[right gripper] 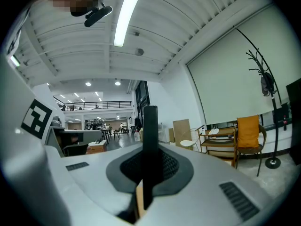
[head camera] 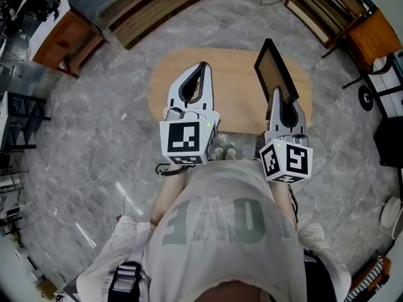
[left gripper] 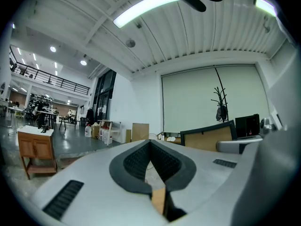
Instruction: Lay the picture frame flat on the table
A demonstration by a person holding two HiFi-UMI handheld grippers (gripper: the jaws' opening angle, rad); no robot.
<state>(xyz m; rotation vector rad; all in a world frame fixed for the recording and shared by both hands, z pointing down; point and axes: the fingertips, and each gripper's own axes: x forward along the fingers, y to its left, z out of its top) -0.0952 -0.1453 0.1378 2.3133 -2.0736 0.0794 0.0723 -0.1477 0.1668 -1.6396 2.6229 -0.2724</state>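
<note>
Currently, the right gripper fingers clamp the edge of the upright picture frame. The left gripper is closed and empty. Next, lower the frame flat onto the counter.

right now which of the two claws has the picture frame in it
The right claw: its jaws pinch the edge of the picture frame, which stands up above the table. The left claw is shut on nothing.
</note>
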